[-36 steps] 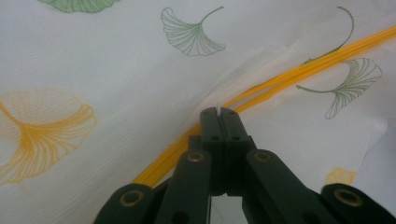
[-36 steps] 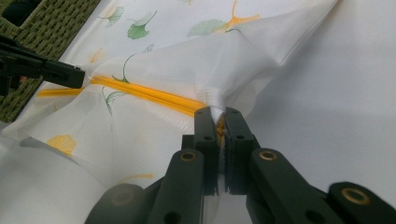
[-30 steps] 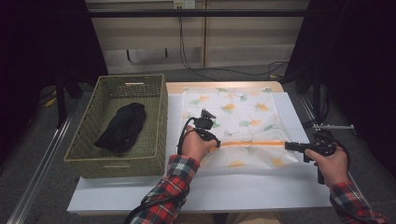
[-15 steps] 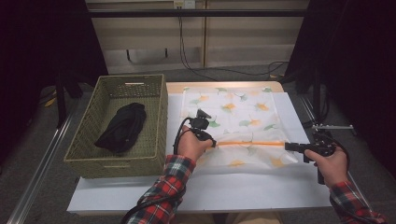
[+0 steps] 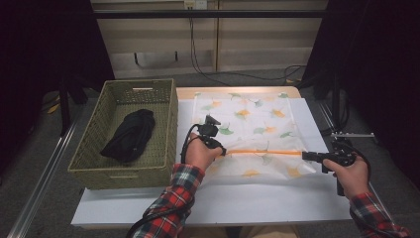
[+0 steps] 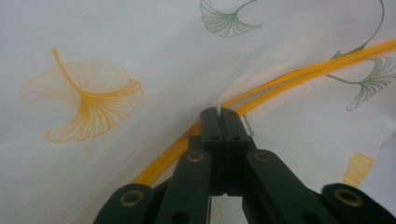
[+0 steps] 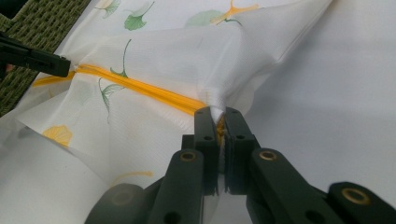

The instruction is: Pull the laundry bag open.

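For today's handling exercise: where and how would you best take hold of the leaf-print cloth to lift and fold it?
Grip the orange band at both ends, from the cloth's left and right sides. The left claw and right claw pinch it there. The band is a firm straight ridge, while the thin fabric around it sags and wrinkles.

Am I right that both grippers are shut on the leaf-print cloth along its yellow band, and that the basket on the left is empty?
Not quite: the basket is not empty. The high view shows a dark bundle lying in it. The rest holds: the left gripper and right gripper are both shut on the cloth along its yellow band.
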Tool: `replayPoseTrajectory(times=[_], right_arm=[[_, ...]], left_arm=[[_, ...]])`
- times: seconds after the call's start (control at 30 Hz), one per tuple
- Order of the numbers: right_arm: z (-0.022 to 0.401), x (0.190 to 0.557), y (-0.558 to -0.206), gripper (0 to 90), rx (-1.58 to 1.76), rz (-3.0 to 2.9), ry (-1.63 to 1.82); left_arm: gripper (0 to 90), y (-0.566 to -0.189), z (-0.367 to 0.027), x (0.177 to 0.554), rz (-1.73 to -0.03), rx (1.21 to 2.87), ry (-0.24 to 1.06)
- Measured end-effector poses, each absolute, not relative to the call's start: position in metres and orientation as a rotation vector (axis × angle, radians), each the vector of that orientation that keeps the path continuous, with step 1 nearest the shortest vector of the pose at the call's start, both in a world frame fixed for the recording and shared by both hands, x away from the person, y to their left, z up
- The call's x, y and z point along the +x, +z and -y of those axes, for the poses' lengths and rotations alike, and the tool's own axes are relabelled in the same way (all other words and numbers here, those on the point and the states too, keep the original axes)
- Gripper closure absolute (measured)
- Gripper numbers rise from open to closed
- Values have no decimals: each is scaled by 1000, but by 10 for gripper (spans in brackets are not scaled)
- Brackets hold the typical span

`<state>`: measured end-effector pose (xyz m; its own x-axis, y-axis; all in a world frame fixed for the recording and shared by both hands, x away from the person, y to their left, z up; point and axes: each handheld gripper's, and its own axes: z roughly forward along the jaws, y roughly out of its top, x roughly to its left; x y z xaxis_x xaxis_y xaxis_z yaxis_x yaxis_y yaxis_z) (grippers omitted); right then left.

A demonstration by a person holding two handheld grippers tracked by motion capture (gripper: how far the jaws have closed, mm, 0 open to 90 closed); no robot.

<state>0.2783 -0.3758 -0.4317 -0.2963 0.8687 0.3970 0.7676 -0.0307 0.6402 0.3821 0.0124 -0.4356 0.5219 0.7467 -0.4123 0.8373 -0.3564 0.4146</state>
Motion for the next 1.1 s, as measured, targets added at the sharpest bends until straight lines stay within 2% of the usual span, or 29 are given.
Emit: replayPoseTrajectory(times=[1.1], right_arm=[[377,279,-434,862,1797,-2101,1221]], left_arm=[[900,-432,-28,383,-1332,2189,-133]])
